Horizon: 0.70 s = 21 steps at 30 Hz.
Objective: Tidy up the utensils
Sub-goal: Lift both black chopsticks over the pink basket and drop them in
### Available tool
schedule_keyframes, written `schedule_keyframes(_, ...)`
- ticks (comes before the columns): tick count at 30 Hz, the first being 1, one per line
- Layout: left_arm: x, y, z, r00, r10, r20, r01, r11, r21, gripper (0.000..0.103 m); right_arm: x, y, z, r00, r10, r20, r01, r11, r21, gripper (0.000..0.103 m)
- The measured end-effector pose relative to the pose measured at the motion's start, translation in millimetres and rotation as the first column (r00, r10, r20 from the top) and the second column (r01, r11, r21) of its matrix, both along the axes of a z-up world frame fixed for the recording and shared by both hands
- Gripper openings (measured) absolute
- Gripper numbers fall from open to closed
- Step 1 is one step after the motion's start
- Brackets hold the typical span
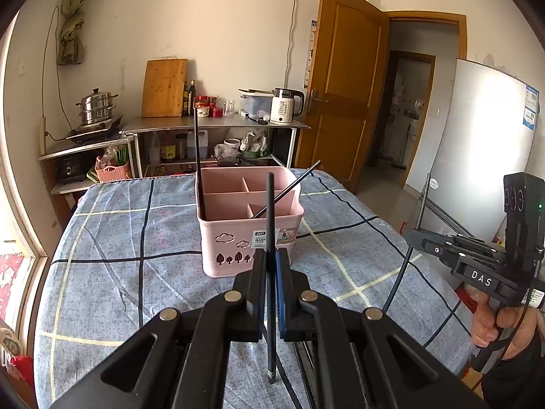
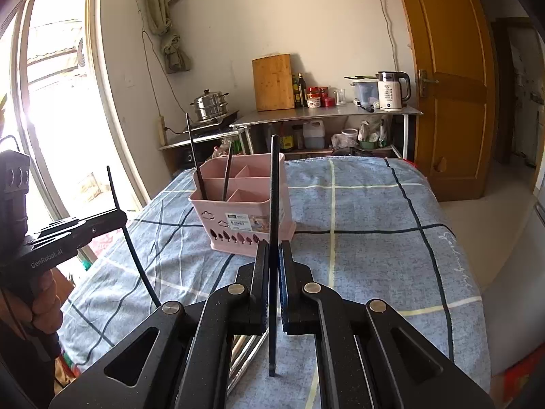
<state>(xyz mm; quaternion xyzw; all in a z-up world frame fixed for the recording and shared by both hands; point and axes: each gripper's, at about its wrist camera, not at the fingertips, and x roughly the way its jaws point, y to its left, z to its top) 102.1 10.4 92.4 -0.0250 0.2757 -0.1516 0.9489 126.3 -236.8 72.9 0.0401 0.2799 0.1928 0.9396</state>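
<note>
A pink divided basket (image 1: 238,238) (image 2: 235,220) stands on the table's blue checked cloth (image 1: 136,238). Two black chopsticks are in it: one upright at its left wall (image 1: 197,156) (image 2: 192,150), one leaning (image 1: 289,187) (image 2: 227,173). My left gripper (image 1: 270,254) is shut on another black chopstick (image 1: 270,211), held upright just short of the basket. My right gripper (image 2: 273,245) is shut on a black chopstick (image 2: 274,187) too, also upright. Each view shows the other gripper (image 1: 414,237) (image 2: 121,218) off to the side, held by a hand, with its chopstick (image 1: 398,279) (image 2: 139,266).
Shiny metal utensils (image 2: 243,354) lie on the cloth under my right gripper. Behind the table a steel shelf (image 1: 211,124) carries a cutting board, bottles and a kettle (image 1: 286,105). A steamer pot (image 1: 97,105) sits left. A wooden door (image 1: 344,85) stands open on the right.
</note>
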Motion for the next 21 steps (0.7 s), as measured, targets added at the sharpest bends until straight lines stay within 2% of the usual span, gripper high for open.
schedule_keyframes(10,-5.4,-0.8,1.2,1.0,-0.006,-0.008,0.006,1.0,0.005,0.006,-6.2,-0.1,0.7,1.0,0.011,0.0,-0.011,1.0,-0.02,0.005)
schedule_keyframes(21,-1.0,4.8,6.4,1.0,-0.011,-0.026,0.011,1.0,-0.014,0.006,-2.0,8.2,14.9,0.998,0.045,0.032,-0.045,0.999,-0.007,0.005)
